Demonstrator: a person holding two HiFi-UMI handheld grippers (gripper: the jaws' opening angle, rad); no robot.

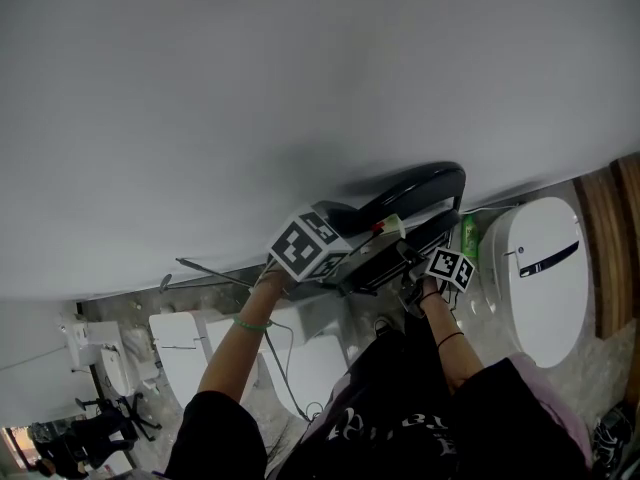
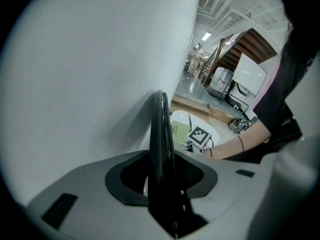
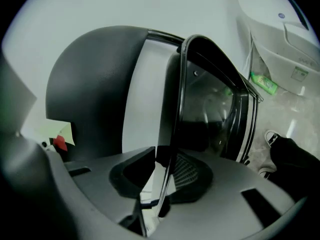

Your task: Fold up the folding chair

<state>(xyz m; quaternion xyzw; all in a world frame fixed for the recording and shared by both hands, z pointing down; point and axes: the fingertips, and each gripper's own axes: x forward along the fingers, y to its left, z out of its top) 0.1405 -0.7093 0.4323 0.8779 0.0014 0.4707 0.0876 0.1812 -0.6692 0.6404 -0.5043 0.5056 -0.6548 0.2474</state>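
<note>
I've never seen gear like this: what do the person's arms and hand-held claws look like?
The left claw and right claw are grey with black hollows, each bearing a white cube with black squares. The person wears a black short-sleeved top, a green wristband left, a dark band right.

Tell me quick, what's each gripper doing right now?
Left gripper: open, loosely around the folding chair's black edge.
Right gripper: shut on the folding chair's thin frame bar.
</note>
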